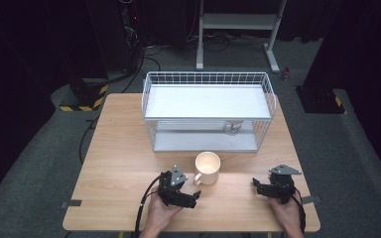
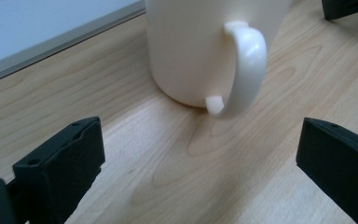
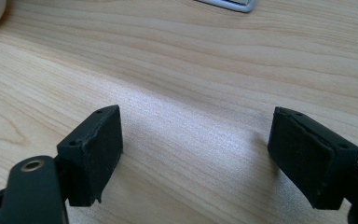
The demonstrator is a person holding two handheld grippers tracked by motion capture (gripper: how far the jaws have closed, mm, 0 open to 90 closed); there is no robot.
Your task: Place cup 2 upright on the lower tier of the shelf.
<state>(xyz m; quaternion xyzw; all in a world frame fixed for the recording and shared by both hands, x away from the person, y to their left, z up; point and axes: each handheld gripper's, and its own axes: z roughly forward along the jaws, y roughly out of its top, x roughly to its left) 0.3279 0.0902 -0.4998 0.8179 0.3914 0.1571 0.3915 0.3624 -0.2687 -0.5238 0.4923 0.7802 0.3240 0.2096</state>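
We're at the near edge of the table (image 1: 119, 198) w/ both grippers low, and nothing's picked up yet. Left gripper (image 1: 194, 197) sits just short of the mug (image 1: 208, 167), jaws spread wide, nothing between the pads; in the left gripper view the handle (image 2: 244, 65) faces us, roughly centred in the gap but farther out than the tips, so no contact so far. Right gripper (image 1: 256, 184) rests off to the right, well apart from the mug, jaws also spread w/ bare wood between them. The mug stands upright on the table, just in front of the wire rack (image 1: 208, 111), handle turned toward the left gripper. Beyond it, the rack's lower shelf (image 1: 188, 141) is mostly bare, w/ one small metal item (image 1: 232, 128) toward its right, too small to ID; the upper shelf (image 1: 206, 101) looks empty. Judging by the layout, we're probably only at the approach stage: line-up on the handle looks about done, but the close-in, grip, lift and any move to the rack are all left to do.
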